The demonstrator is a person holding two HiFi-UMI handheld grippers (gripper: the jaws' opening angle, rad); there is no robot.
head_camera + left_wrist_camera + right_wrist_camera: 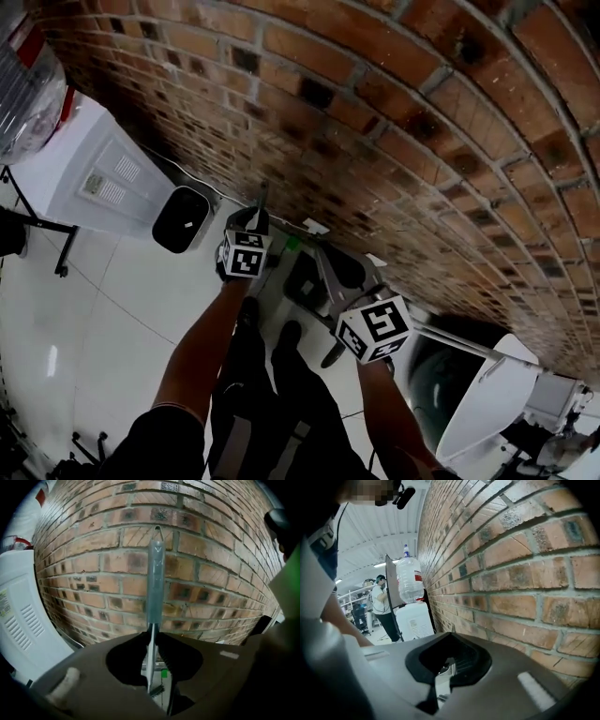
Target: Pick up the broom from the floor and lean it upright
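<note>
The broom stands nearly upright close to the brick wall [422, 141]. Its grey handle grip [155, 583], with a hanging loop at the top, rises in front of the bricks in the left gripper view. The silver shaft [150, 656] runs down between the jaws. My left gripper [258, 223] is shut on the broom just below the grip; the handle tip [262, 195] pokes out above it. My right gripper [319, 264] sits lower and to the right, jaws close together on a silver piece of shaft [446, 669]. The broom head is hidden.
A white water dispenser [103, 178] with a large bottle [28, 94] stands left along the wall, a black bin [183, 218] beside it. A white machine [487, 394] is at the lower right. A person [382, 602] stands far off near the dispenser [412, 620].
</note>
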